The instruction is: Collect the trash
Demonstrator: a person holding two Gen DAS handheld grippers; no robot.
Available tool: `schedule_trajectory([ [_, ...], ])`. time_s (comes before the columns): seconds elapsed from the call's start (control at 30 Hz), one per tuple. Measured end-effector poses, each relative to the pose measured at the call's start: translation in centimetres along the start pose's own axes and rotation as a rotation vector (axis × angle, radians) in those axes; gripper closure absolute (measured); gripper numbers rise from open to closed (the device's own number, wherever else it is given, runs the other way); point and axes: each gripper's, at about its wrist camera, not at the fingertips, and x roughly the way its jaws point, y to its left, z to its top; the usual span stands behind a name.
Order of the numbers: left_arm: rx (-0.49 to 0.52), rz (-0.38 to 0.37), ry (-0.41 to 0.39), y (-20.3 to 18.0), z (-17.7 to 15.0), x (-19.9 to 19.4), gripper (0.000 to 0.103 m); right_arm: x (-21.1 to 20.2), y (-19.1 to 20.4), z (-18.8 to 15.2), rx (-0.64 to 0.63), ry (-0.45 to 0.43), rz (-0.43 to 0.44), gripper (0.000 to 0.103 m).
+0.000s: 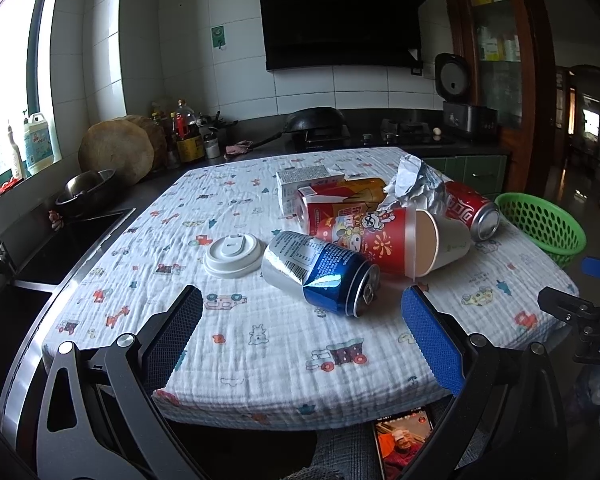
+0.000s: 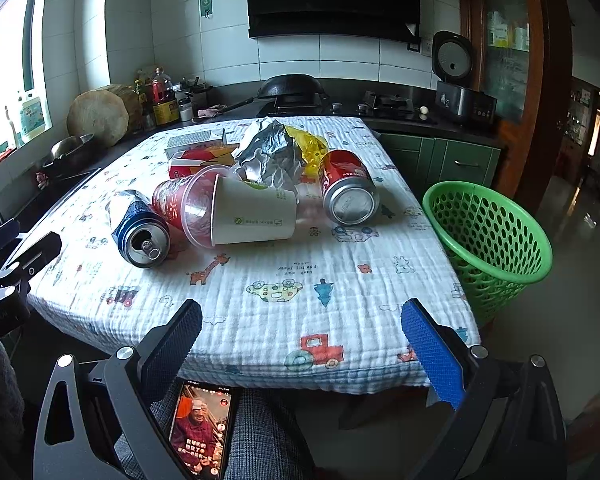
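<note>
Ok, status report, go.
Left gripper open, empty. Right gripper open, empty. Trash pile untouched on table; blue can nearest. Green basket clear at right.

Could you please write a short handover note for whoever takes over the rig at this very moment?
Left gripper: open, holding nothing, over the near table edge, facing the blue can.
Right gripper: open, holding nothing, nearer the green basket.
Trash all on the table: blue can, red can, white paper cup lying in a clear cup, white lid, cartons, crumpled foil.
Done: nothing appears collected; what shows of the basket's inside holds no trash.
Left: move every piece into the basket beside the table's right edge.
</note>
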Motion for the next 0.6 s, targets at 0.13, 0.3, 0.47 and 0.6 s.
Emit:
schedule_trajectory([
  [0.13, 0.002, -0.006, -0.001, -0.14, 0.08, -0.09, 0.005, -0.23, -0.08, -0.07, -0.005, -0.01, -0.016, 0.006],
  [0.3, -0.001, -0.016, 0.002, -0.12, 0.18, -0.14, 0.005, -0.32, -0.3, -0.19, 0.0, -0.012, -0.022, 0.006],
  [0.47, -0.003, -0.022, 0.004, -0.21, 0.26, -0.12, 0.005, -0.53, -0.62, -0.16, 0.001, -0.013, -0.034, 0.006],
  [0.6, -0.004, -0.028, 0.005, -0.47, 0.41, -0.03, 0.005, -0.65, -0.76, -0.23, 0.005, -0.015, -0.042, 0.006],
])
